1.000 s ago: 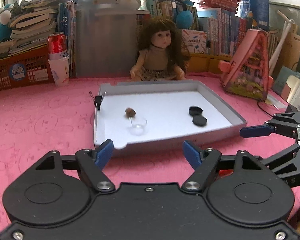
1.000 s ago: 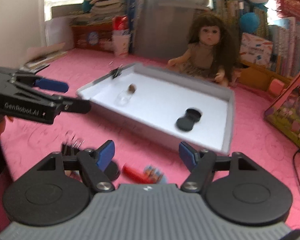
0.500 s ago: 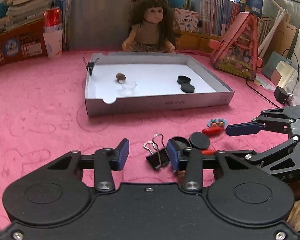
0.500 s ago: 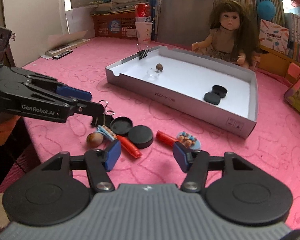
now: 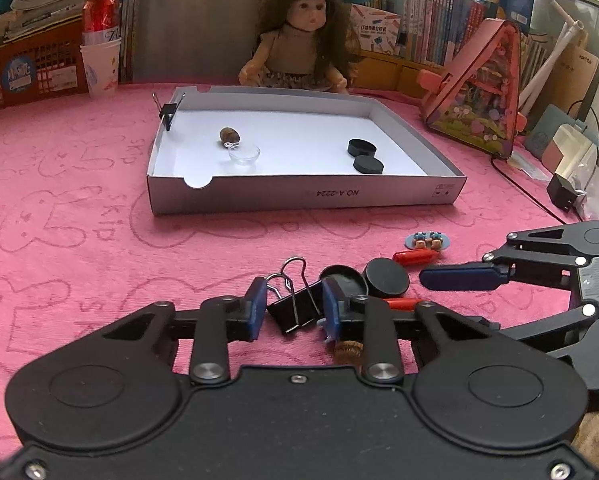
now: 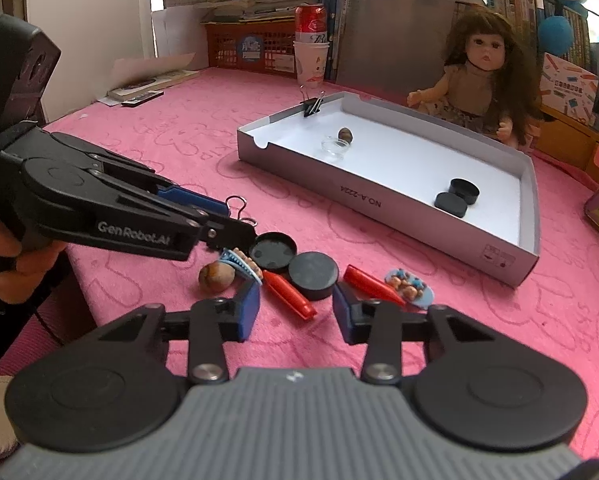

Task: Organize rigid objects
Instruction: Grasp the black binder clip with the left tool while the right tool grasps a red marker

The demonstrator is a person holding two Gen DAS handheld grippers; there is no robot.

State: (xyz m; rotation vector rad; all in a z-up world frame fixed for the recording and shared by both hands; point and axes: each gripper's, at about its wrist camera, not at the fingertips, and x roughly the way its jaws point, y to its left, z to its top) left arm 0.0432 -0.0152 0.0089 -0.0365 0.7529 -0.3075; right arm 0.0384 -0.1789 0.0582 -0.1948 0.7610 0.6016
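Note:
A grey cardboard tray (image 5: 299,196) holds a nut (image 5: 229,135), a glass dish (image 5: 243,153), two black caps (image 5: 361,147) and a clipped-on binder clip (image 5: 167,111). In front of it lie loose items on the pink cloth. My left gripper (image 5: 294,307) has its blue pads on both sides of a black binder clip (image 5: 293,307). My right gripper (image 6: 295,307) is open, straddling a red piece (image 6: 289,295) and a black cap (image 6: 313,270). Beside them are an upturned lid (image 6: 272,251), a walnut (image 6: 216,276), a second red piece (image 6: 373,282) and a small blue figure plate (image 6: 409,289).
A doll (image 5: 303,40) sits behind the tray. A soda can in a paper cup (image 5: 100,54), an orange basket (image 5: 27,68), books and a pink toy house (image 5: 477,92) line the back. A cable and charger (image 5: 561,196) lie at the right.
Both grippers have dropped from over the tray toward the loose items near the table's front. The left jaws have narrowed onto the binder clip. The right jaws have narrowed around the red piece and cap.

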